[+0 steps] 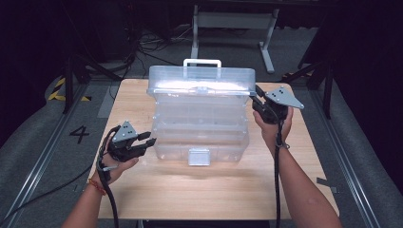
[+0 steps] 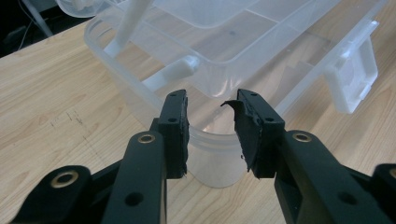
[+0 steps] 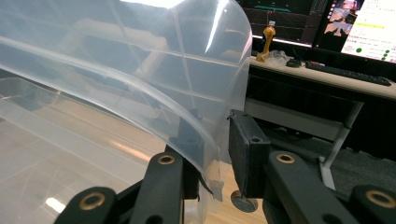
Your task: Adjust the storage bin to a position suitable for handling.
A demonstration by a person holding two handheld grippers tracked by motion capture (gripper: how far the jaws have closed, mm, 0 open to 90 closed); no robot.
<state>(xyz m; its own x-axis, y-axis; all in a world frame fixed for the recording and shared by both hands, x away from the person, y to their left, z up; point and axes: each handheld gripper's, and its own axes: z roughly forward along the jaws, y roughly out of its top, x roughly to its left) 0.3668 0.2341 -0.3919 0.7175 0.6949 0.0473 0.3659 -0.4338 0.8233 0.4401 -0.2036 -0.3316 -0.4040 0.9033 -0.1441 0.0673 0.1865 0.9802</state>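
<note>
Lid (image 1: 201,80) stands raised on clear plastic box (image 1: 199,135) with bare trays.

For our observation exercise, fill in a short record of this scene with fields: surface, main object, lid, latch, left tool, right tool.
surface: wooden table
main object: clear plastic tiered box, trays fanned open
lid: raised lid with white handle on top
latch: white latch on the near front wall, hanging loose
left tool: left tool at the box's near left corner, jaws apart either side of the rim, not pressing it
right tool: right tool at the lid's right end, lid edge between the jaws, a gap at one pad
</note>
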